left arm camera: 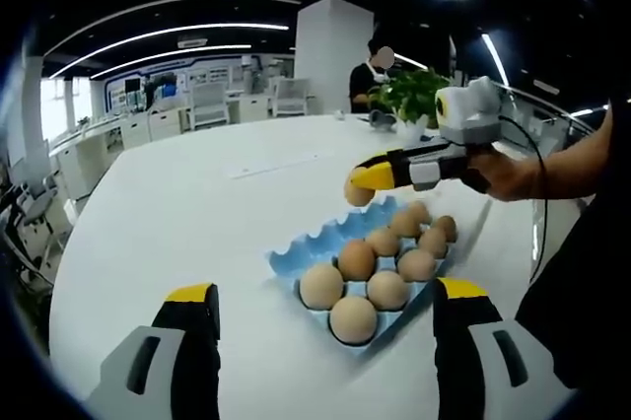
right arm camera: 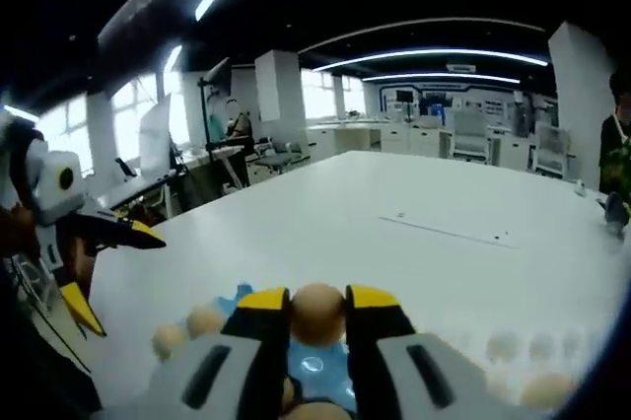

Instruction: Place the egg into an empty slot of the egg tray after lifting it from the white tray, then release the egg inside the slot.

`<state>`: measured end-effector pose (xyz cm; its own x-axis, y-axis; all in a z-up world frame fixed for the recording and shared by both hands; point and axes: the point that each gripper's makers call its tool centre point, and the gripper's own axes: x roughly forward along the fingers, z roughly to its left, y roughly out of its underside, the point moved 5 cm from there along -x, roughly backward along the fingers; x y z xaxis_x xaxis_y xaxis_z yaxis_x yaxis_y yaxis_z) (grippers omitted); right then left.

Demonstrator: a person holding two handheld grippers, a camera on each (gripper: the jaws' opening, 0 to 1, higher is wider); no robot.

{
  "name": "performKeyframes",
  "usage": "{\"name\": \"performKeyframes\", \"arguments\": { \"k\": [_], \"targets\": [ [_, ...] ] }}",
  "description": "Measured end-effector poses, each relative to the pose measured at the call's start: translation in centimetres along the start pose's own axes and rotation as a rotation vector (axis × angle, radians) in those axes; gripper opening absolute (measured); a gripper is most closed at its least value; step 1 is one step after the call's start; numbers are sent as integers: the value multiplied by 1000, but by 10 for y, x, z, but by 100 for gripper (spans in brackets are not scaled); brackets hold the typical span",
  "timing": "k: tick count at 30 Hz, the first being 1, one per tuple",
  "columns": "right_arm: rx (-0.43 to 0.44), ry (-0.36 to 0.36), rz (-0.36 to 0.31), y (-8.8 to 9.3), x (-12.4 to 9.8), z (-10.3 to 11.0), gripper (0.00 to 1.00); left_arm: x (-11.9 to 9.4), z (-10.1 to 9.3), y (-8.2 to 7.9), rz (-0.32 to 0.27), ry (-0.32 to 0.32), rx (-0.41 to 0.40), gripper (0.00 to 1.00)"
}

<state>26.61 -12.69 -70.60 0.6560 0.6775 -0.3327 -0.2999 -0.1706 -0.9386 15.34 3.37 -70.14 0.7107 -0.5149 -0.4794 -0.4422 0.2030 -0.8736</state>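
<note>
Jaws of the right gripper (right arm camera: 317, 314) are clamped on a brown egg (right arm camera: 317, 310), their yellow tips pressing its two sides at about the widest part, with the blue egg tray (right arm camera: 314, 366) showing just below between them. In the left gripper view that same gripper (left arm camera: 360, 186) comes in from the right, a hand (left arm camera: 513, 175) behind it, carrying the egg (left arm camera: 359, 193) above the far corner of the egg tray (left arm camera: 296, 260), near the tray's raised rim and not yet down in a slot. Most of the slots hold eggs; the far-left ones look free, though I cannot tell how many.

Left gripper (left arm camera: 325, 307) hovers over the white worktop (left arm camera: 177, 213) with its jaws spread wide and nothing between them, the tray lying beyond the tips.

An egg is light, rigid and smooth, and its shell will crack under a hard squeeze or a knock on the tray's rim. Holding it across the middle with only enough pressure to stop slipping seems right, then lowering it until the cup bears it before letting go.

A potted plant (left arm camera: 412, 95) stands at the worktop's far side.
</note>
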Motion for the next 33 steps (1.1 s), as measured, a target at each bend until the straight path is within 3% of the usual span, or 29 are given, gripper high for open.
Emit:
{"name": "performKeyframes", "arguments": {
  "k": [16,33],
  "targets": [
    [-26,-133,29,5,43,51,21,2,3,2,5,10,-5,89],
    [-23,-181,88,22,70,61,20,-1,11,7,10,-8,-20,89]
  ]
}}
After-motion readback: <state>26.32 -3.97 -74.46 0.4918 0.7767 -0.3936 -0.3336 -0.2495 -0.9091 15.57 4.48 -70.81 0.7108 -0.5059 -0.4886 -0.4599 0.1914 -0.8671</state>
